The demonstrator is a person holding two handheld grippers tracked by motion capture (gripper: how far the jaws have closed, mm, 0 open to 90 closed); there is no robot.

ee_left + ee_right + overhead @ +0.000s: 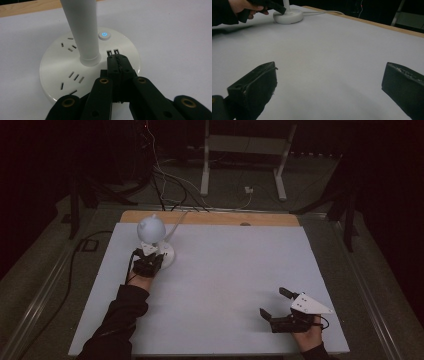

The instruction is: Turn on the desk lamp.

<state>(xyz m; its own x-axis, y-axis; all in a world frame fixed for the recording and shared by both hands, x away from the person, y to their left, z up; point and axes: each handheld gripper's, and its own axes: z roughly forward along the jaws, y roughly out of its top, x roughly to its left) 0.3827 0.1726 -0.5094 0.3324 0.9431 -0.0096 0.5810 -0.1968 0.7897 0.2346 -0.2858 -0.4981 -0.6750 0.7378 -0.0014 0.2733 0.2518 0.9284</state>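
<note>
A white desk lamp with a round head (151, 228) stands at the table's far left on a round white base (57, 65) with socket slots. Its white stem (82, 27) rises from the base's middle, and a power button (104, 35) ringed in blue light sits beyond it. My left gripper (117, 58) is shut with nothing between its jaws, its tips over the base just short of two small ports (112, 52). My right gripper (273, 302) stands wide open over bare table at the near right, with nothing between its fingers (254, 85).
The table (235, 270) is covered in a white sheet, with a wooden strip (210, 218) at its far edge. The lamp's white cable (322, 12) runs off the back. Cables and a white frame's legs (205, 165) lie on the floor beyond.
</note>
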